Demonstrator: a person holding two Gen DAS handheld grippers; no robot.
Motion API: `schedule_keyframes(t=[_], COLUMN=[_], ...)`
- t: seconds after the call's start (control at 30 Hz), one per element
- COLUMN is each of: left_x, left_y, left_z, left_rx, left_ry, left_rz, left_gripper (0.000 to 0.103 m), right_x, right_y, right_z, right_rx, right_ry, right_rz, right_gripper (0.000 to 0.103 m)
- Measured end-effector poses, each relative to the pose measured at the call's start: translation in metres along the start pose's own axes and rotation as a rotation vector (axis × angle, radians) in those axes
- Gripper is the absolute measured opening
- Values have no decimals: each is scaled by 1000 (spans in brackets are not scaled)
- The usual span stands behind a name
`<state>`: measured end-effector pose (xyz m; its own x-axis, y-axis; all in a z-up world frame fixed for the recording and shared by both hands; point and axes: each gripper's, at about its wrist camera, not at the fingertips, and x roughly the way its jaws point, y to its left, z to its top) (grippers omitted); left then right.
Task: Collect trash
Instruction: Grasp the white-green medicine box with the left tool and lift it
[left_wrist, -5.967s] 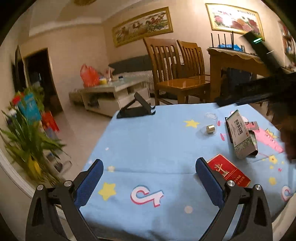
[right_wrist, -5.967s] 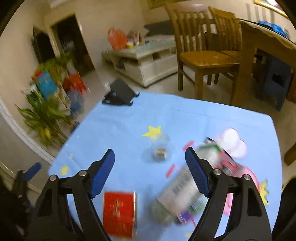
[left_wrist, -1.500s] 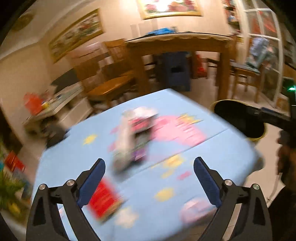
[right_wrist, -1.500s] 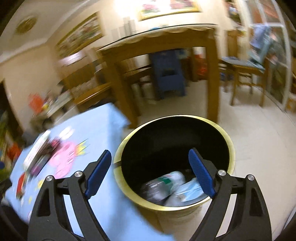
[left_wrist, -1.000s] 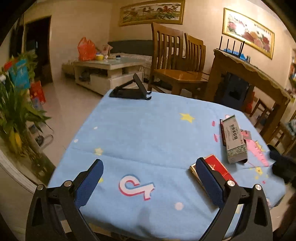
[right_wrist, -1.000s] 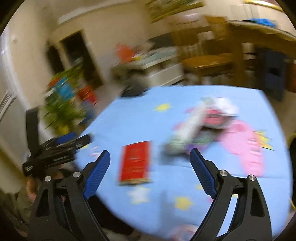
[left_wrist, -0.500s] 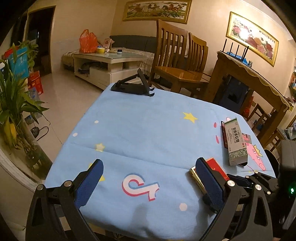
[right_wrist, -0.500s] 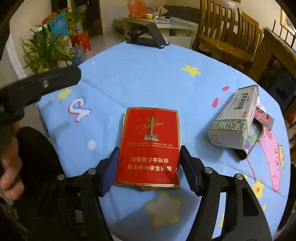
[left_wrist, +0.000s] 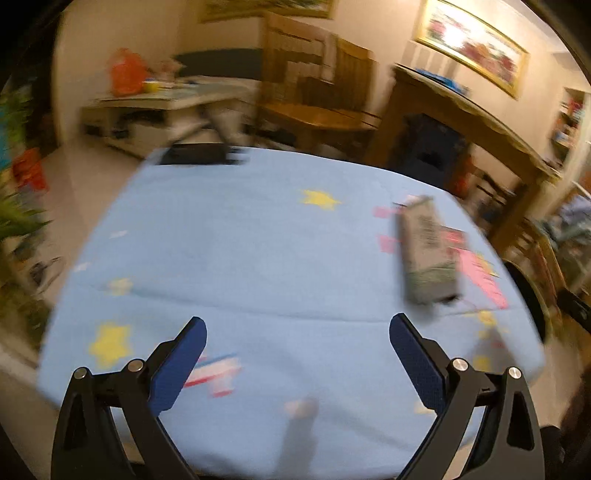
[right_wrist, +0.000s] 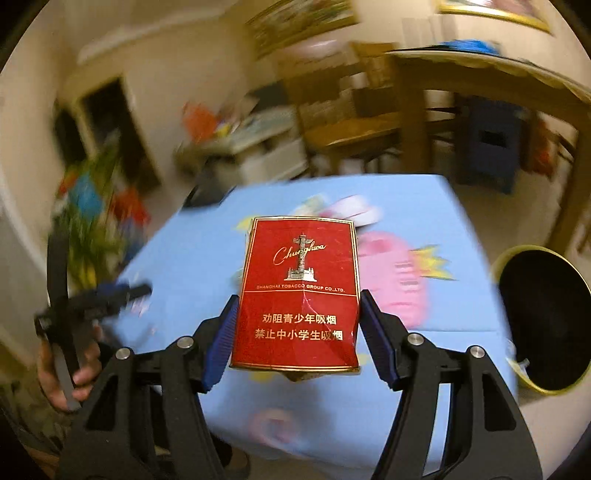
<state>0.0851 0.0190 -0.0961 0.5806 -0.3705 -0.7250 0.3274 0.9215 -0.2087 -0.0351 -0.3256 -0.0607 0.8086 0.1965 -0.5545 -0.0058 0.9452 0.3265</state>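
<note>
A flat red cigarette carton (right_wrist: 299, 295) hangs above the blue tablecloth (right_wrist: 192, 266), and my right gripper (right_wrist: 297, 325) is shut on its two long sides. The black bin with a gold rim (right_wrist: 543, 321) stands on the floor to the right of the table. In the left wrist view my left gripper (left_wrist: 297, 345) is open over the near part of the cloth with nothing between its blue pads. A blurred grey-green box (left_wrist: 424, 251) lies on the cloth at the right, on top of some pink packets.
A black phone stand (left_wrist: 195, 153) sits at the table's far edge. Wooden chairs (left_wrist: 314, 96) and a wooden dining table (left_wrist: 461, 107) stand behind. Potted plants (right_wrist: 92, 229) are at the left. A hand (right_wrist: 74, 365) holds the other gripper at the lower left of the right wrist view.
The red carton has left the cloth and now hangs lifted in my right gripper, which has swung right, bringing the bin into view. The left gripper's view has swung right and blurred.
</note>
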Motion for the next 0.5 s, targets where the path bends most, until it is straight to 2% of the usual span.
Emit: schedule_keyframes(t=[0.03,0.17,0.2,0.23,0.27,0.37,0.5], left_x=[8,42,60,74,89,132,149], left_y=[-14,-53,-63,-70,-74,-72,-67], left_z=[9,47,59,66,72,87,93], left_rx=[21,50,51,46,34,-52,-86], left_ry=[27,102,152,189,224,297,297], left_rz=[-84,-264,-351,-394,-411,-372,-369], left_gripper=[96,96,96,96,96,92,93], right_x=[-5,-26,-30,-32,-33,-36,-40], right_y=[-18,-85,-98,-109,-122,-152,-161], right_z=[3,-3,-6,-8,-14,-26,-24], right_rx=[38,164,189,207,234,297,287], right_ry=[-19,-93,-104,-111,-119,-115,-136], right_rz=[7,19,27,31,37,51,55], right_gripper=[63,63,63,63,63,63,63])
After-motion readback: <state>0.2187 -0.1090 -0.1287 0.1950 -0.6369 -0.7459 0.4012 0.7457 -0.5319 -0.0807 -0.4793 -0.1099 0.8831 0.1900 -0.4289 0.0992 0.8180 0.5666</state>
